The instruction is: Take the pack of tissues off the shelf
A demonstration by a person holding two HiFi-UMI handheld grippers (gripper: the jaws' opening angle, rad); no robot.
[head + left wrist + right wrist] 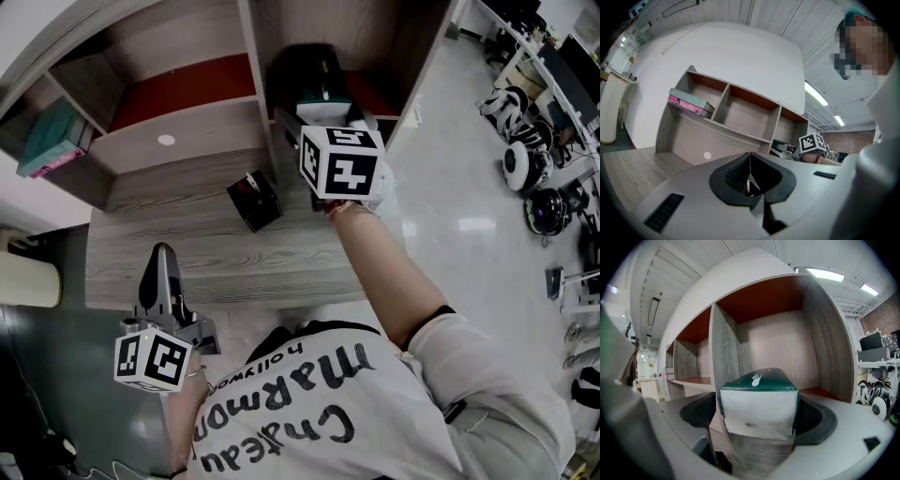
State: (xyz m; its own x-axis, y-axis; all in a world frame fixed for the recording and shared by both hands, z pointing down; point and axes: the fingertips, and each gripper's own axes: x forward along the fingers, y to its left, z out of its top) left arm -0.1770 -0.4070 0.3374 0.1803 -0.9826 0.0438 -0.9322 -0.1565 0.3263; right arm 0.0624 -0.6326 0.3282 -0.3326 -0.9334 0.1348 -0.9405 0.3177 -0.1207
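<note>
The pack of tissues [315, 73] is dark green on top with a white end [758, 401]. It is at the mouth of the right-hand compartment of the wooden shelf [251, 58], just above the compartment floor. My right gripper [321, 105] is shut on it, one jaw on either side of its near end. My left gripper [162, 258] hangs low at the desk's front edge, far from the shelf. Its jaws [750, 174] are pressed together with nothing between them.
A small black box [254, 199] lies on the grey wood desk [187, 248] below the shelf. Teal and pink books [52, 141] lie in the left compartment. To the right is shiny floor with helmets and gear [525, 164].
</note>
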